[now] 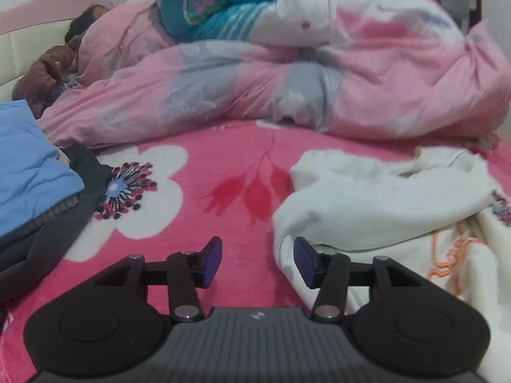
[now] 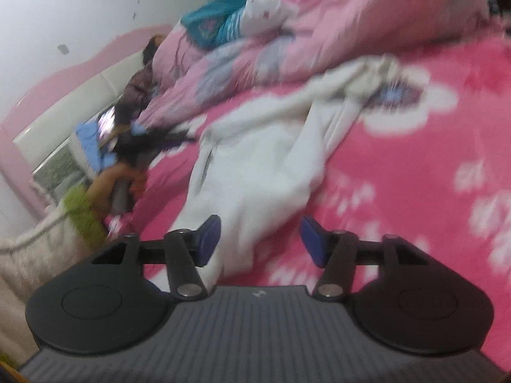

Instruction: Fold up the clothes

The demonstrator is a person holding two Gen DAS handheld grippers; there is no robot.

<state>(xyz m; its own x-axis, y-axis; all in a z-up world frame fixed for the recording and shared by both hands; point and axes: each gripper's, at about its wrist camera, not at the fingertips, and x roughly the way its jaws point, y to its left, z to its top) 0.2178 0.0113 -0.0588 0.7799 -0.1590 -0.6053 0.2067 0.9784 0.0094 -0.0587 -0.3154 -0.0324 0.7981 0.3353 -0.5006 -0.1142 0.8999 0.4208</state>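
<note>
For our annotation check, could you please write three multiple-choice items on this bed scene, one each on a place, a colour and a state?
1. Where does the teal garment lie?
A. on top of the pink duvet
B. under the white garment
C. on the floor

2. What colour is the folded jacket at the left edge of the left wrist view?
A. yellow
B. blue
C. red

3. How does the left claw stand?
A. shut on the white garment
B. shut on nothing
C. open, holding nothing

Answers: 1 A, it sits on the heaped duvet; 2 B, the jacket is light blue; 3 C, its pads stand apart, with the white garment's edge beside one pad.
</note>
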